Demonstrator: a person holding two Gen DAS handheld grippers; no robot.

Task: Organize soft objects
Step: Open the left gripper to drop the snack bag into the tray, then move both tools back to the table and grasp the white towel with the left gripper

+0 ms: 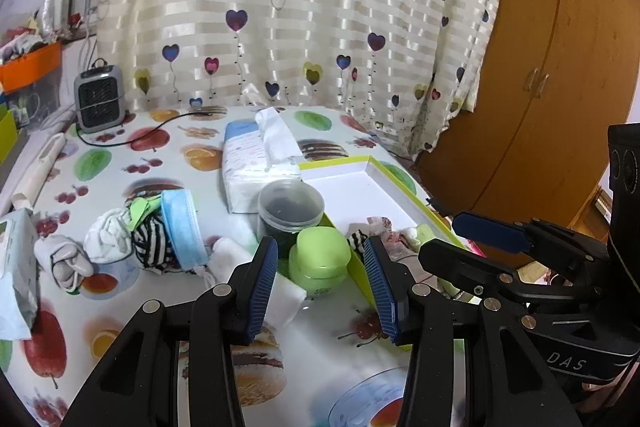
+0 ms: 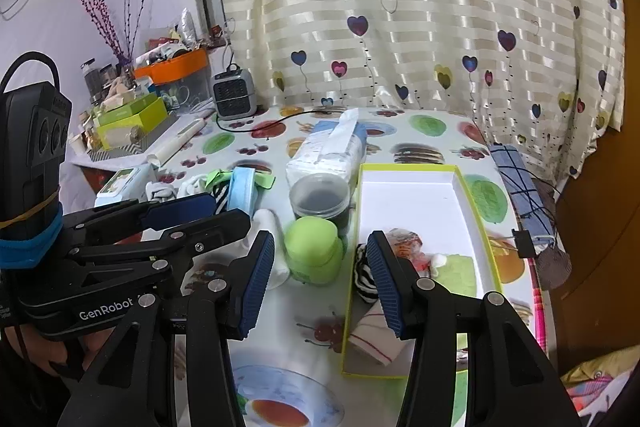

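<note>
The fruit-printed tabletop (image 2: 428, 127) carries one long lime-edged white cardboard tray (image 2: 460, 183), its long axis running away from the cameras. Four soft pieces lie bunched at the tray's near end; the striped black-and-white sock (image 2: 366, 277) is one of them. A heap of socks with one blue face mask (image 1: 182, 227) sits left of two jars. Left tongs (image 1: 322, 287) and right tongs (image 2: 320, 283) both gape, holding nothing.

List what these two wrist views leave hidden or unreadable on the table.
- Box, right wrist view: the right gripper finger covers part of the cloth items at its near end.
- Dark jar, left wrist view: its base is hidden behind the green jar.
- Sock pile, left wrist view: tangled, so the item count is unclear.
- Tissue pack: its print is too small to read.
</note>
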